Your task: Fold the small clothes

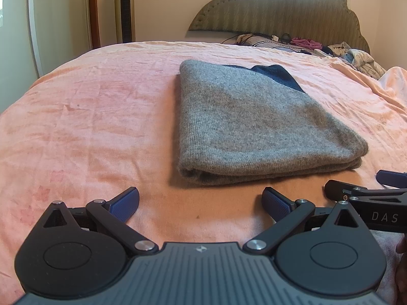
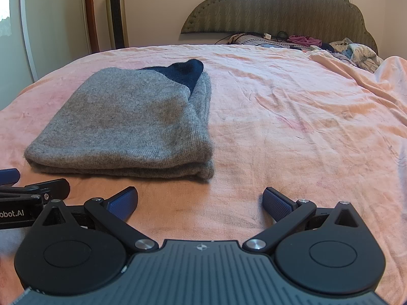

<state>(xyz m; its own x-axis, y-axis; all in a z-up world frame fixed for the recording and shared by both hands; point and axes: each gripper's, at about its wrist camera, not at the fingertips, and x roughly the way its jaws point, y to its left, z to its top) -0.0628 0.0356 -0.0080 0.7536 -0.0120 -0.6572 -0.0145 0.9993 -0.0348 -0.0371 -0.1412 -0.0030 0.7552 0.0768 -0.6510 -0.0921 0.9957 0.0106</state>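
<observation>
Two hand-held grippers, left and right, hover wide open and empty just short of the folded grey knit lying on the bed. It looks soft, light and limp; pinching both near corners of the layered edge should lift it without unfolding.

"DAS" on right tongs arm, right edge | "obot.AI" on left tongs arm, left edge
</observation>
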